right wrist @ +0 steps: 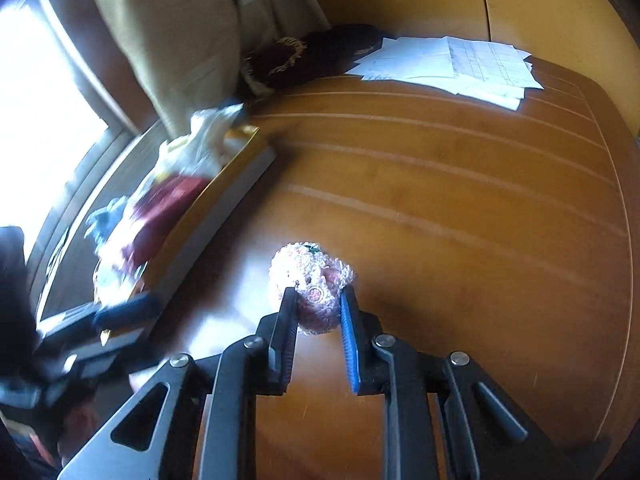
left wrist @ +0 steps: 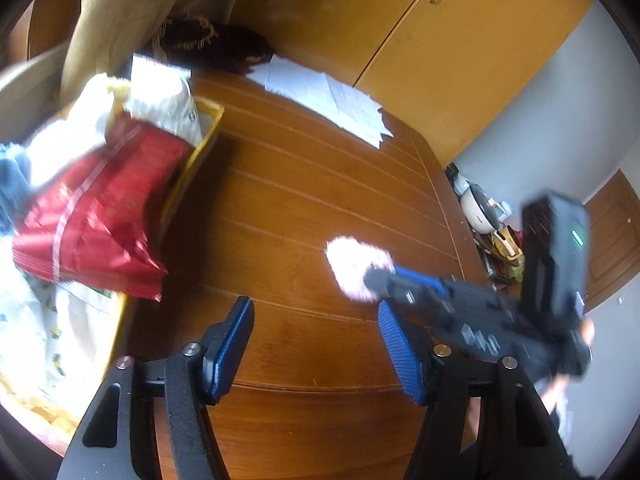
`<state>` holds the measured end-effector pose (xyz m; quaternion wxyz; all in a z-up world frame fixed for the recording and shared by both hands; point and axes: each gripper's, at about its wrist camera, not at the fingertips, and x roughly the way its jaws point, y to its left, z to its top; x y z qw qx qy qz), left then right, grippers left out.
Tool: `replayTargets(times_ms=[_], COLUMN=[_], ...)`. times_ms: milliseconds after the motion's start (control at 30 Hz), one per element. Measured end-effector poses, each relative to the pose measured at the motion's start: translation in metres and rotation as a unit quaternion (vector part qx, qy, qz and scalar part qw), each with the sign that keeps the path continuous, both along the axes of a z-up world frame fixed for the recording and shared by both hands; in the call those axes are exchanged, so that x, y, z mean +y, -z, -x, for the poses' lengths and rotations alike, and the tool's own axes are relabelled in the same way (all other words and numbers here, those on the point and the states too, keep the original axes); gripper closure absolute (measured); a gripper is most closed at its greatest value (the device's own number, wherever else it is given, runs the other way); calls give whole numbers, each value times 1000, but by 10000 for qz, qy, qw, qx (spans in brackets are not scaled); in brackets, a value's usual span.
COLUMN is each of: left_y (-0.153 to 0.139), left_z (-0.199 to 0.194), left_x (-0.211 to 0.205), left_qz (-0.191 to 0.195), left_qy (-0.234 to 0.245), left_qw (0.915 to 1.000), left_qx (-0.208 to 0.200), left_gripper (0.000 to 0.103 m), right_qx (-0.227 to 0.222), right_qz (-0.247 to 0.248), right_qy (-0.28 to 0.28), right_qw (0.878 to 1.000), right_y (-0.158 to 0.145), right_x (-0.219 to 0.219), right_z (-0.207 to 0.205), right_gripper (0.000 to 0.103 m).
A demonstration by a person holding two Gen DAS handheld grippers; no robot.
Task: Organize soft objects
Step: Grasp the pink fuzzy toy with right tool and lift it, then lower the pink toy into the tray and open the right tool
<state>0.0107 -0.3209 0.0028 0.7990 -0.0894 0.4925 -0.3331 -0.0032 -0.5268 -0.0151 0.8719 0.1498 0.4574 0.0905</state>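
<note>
A pink crocheted soft toy (right wrist: 310, 284) sits between the jaws of my right gripper (right wrist: 318, 300), which is shut on it just above the wooden table (right wrist: 460, 208). In the left wrist view the toy (left wrist: 352, 266) shows as a blurred white-pink lump at the right gripper's tips. My left gripper (left wrist: 316, 320) is open and empty over the table. A yellow-rimmed tray (left wrist: 200, 148) at the left holds a red fabric piece (left wrist: 96, 216), white cloths (left wrist: 164, 96) and a blue cloth (left wrist: 12, 184). The tray (right wrist: 224, 208) also shows in the right wrist view.
A stack of white papers (left wrist: 328, 100) and a dark fringed cloth (left wrist: 216, 46) lie at the table's far side. A beige curtain (right wrist: 176, 40) hangs behind the tray. Orange cabinet doors (left wrist: 440, 40) stand behind the table. Clutter sits on the floor (left wrist: 492, 224) beyond the right table edge.
</note>
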Motion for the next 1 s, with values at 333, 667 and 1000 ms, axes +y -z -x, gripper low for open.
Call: replayTargets(times_ms=[333,667,1000], left_y=[4,-30,-16], left_z=[10,13,-13], left_x=[20,138,198], left_qz=[436,702,604], left_qy=[129,-908,-1491], left_qw=[9984,9933,9869], left_qx=[349,-116,-90], left_gripper=[86,88,88], right_qx=[-575,-957,-948], right_qz=[-260,-485,-179], right_qy=[-262,-1130,-1605], right_qw=[9977,9878,9823], right_y=[-5,-29,-24], right_x=[51,136,207], right_z=[71,44,-2], right_gripper=[83,83,76])
